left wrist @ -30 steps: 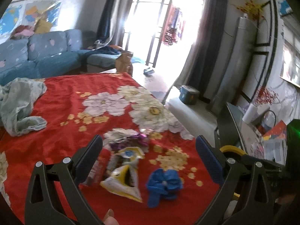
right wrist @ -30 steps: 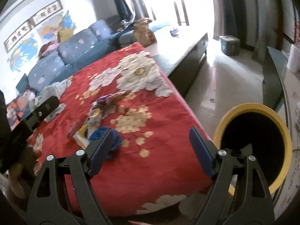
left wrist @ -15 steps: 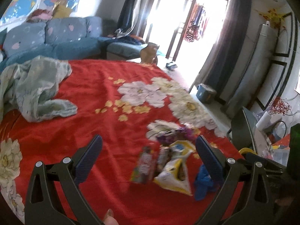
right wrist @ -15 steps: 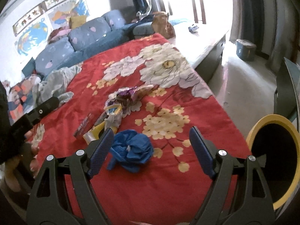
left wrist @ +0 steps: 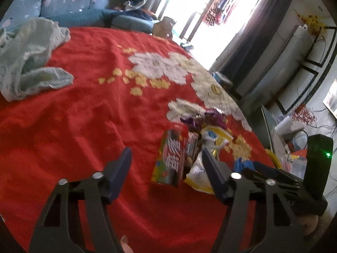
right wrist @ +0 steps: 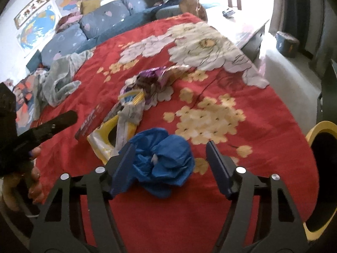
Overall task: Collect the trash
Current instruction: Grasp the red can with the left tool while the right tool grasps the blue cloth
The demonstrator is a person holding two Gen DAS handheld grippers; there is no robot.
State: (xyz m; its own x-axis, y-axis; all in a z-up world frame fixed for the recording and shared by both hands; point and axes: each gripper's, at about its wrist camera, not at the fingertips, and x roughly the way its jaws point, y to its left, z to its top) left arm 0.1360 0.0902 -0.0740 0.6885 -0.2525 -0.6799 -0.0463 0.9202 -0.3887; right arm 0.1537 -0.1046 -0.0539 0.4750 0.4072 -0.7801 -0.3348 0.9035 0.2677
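Observation:
Trash lies on a red flowered cloth (left wrist: 84, 116). A crumpled blue wad (right wrist: 164, 164) sits between the open fingers of my right gripper (right wrist: 170, 160). My left gripper (left wrist: 166, 164) is open, with a red and green snack packet (left wrist: 171, 158) just ahead between its fingers. A yellow and white wrapper (left wrist: 207, 147) lies right of the packet, and it also shows in the right wrist view (right wrist: 124, 122). A purple foil wrapper (right wrist: 155, 78) lies farther back. A yellow-rimmed bin (right wrist: 322, 172) stands off the cloth's right edge. The left gripper (right wrist: 44, 126) appears at the left of the right wrist view.
A pale green cloth (left wrist: 27, 59) lies bunched at the far left of the red cloth. A blue sofa (right wrist: 94, 27) stands behind. The floor (right wrist: 290, 71) drops away on the right, with a small blue box (right wrist: 286, 44) and a dark screen (left wrist: 267, 124).
My left gripper swung left and came low, so the snack packet now lies between its fingers. My right gripper moved in until the blue wad sits between its fingers.

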